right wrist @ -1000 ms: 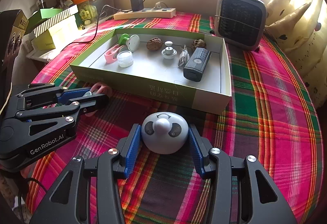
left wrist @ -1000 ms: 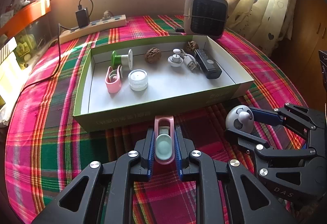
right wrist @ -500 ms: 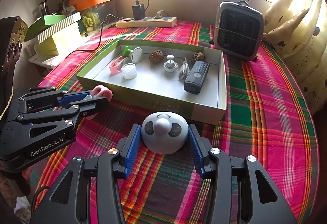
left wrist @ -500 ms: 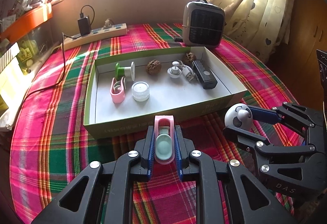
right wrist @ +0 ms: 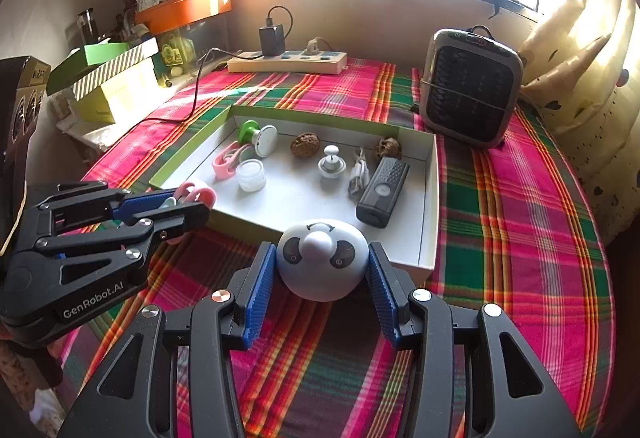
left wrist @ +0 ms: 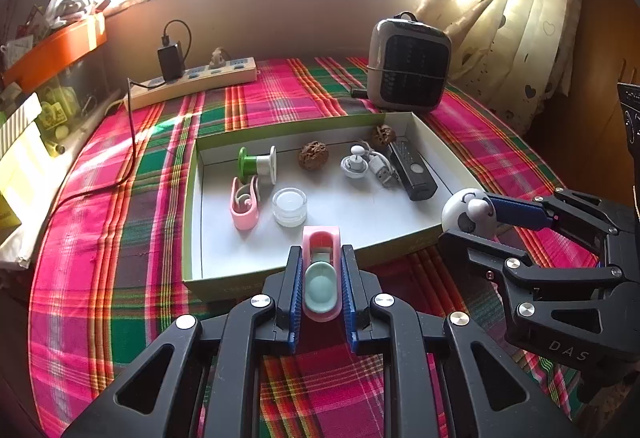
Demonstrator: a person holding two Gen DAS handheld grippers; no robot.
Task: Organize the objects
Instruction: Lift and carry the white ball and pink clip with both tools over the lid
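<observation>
left tool (left wrist: 321,278): clamped on pink clip (left wrist: 321,258), lifted to box (left wrist: 192,222) near rim | right tool (right wrist: 322,278): gripping panda dome (right wrist: 322,258), risen likewise, at box front edge | meaning: both cleared off bench, ready to drop inside

Woven plaid tablecloth (left wrist: 120,238), matt; cardboard tray (left wrist: 192,222), matt white inside; panda toy (right wrist: 322,258), smooth, probably plastic

On the bench (right wrist: 520,230) the open box (right wrist: 430,198) sits mid-scene. Seen from the right wrist, the heater (right wrist: 472,90) stands at its 1 o'clock and the power strip (right wrist: 288,61) at its 11 o'clock. Inside the box, the spool (right wrist: 256,134) lies at 10 o'clock, the remote (right wrist: 382,192) at 3 o'clock and the jar (right wrist: 251,176) at 8 o'clock.
</observation>
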